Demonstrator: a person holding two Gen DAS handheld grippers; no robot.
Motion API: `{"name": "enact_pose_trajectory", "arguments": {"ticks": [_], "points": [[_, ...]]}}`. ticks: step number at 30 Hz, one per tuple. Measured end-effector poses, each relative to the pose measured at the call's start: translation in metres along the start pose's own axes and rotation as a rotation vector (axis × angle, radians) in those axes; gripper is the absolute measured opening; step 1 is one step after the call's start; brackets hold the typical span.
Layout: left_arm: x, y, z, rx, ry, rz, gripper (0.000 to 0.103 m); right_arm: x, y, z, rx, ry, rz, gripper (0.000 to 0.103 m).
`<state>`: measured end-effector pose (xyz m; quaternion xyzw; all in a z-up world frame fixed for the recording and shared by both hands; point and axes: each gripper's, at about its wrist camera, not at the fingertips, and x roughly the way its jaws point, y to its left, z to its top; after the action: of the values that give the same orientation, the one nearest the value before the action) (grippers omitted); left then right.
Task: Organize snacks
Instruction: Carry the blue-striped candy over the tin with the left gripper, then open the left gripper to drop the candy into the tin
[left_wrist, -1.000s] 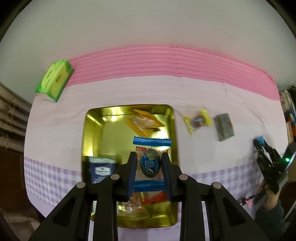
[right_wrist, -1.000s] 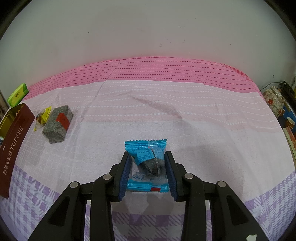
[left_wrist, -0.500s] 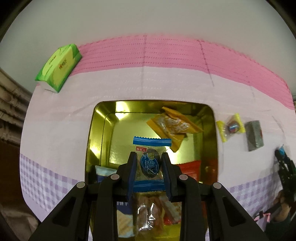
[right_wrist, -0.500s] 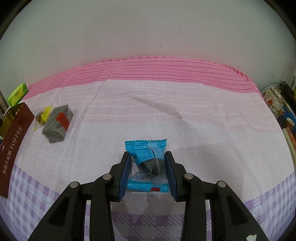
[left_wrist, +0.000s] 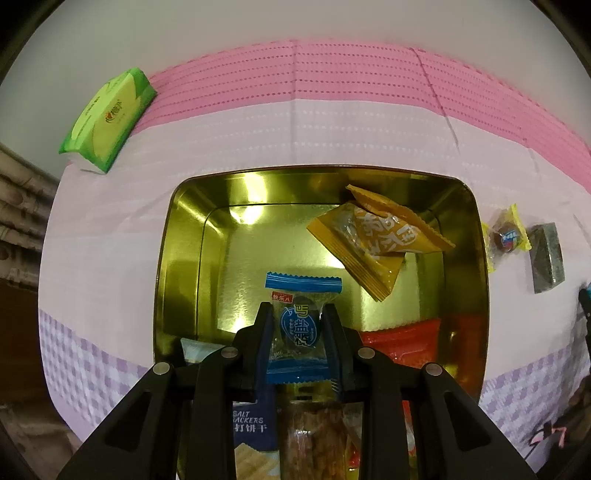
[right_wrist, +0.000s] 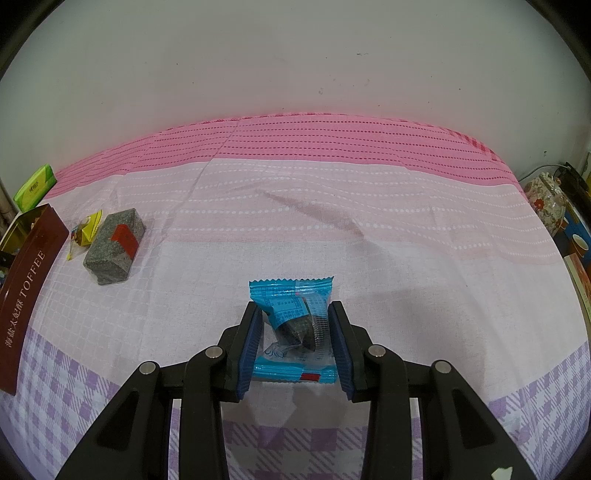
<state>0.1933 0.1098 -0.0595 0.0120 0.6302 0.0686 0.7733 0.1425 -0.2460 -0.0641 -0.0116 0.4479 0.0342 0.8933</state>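
My left gripper (left_wrist: 298, 321) is shut on a blue-and-clear candy packet (left_wrist: 300, 325) and holds it over the open gold tin (left_wrist: 177, 236). The tin holds an orange snack packet (left_wrist: 376, 236), a red packet (left_wrist: 402, 341), a cracker pack (left_wrist: 251, 424) and a clear-wrapped snack (left_wrist: 317, 435). My right gripper (right_wrist: 294, 325) is shut on a light-blue wrapped snack (right_wrist: 295, 325) just above the cloth. A yellow-wrapped candy (right_wrist: 83, 232) and a grey block snack (right_wrist: 114, 245) lie at the left; they also show in the left wrist view, the candy (left_wrist: 506, 236) and the block (left_wrist: 546, 258).
The tin's brown "TOFFEE" side (right_wrist: 26, 295) stands at the far left of the right wrist view. A green tissue pack (left_wrist: 109, 118) lies at the back left by the wall. A floral pot (right_wrist: 546, 199) and boxes sit past the table's right edge.
My left gripper has moved forward and down over the tin with its packet, so the tin fills more of the view. The right gripper has stayed still, holding its snack.
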Motion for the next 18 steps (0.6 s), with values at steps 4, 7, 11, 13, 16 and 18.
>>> {"name": "enact_pose_trajectory", "arguments": {"ticks": [4,7,11,13,16,18], "points": [[0.004,-0.005,0.0,0.008,0.005,0.004,0.028,0.0,0.0,0.0,0.0,0.0,0.0,0.035],[0.008,-0.005,0.002,0.015,0.005,0.008,0.028,0.0,0.0,-0.001,0.0,-0.001,0.0,0.035],[0.009,-0.006,0.002,0.025,-0.001,0.014,0.028,0.001,0.0,-0.001,0.0,-0.001,0.0,0.035],[0.009,-0.007,0.002,0.031,-0.004,0.019,0.029,0.001,0.0,-0.001,-0.001,-0.002,-0.001,0.035],[0.005,-0.011,-0.002,0.042,-0.015,0.029,0.029,0.001,0.0,-0.001,-0.001,-0.002,-0.002,0.035],[0.003,-0.013,-0.003,0.053,-0.02,0.032,0.029,0.001,0.0,-0.001,-0.002,-0.002,-0.003,0.035]]}}
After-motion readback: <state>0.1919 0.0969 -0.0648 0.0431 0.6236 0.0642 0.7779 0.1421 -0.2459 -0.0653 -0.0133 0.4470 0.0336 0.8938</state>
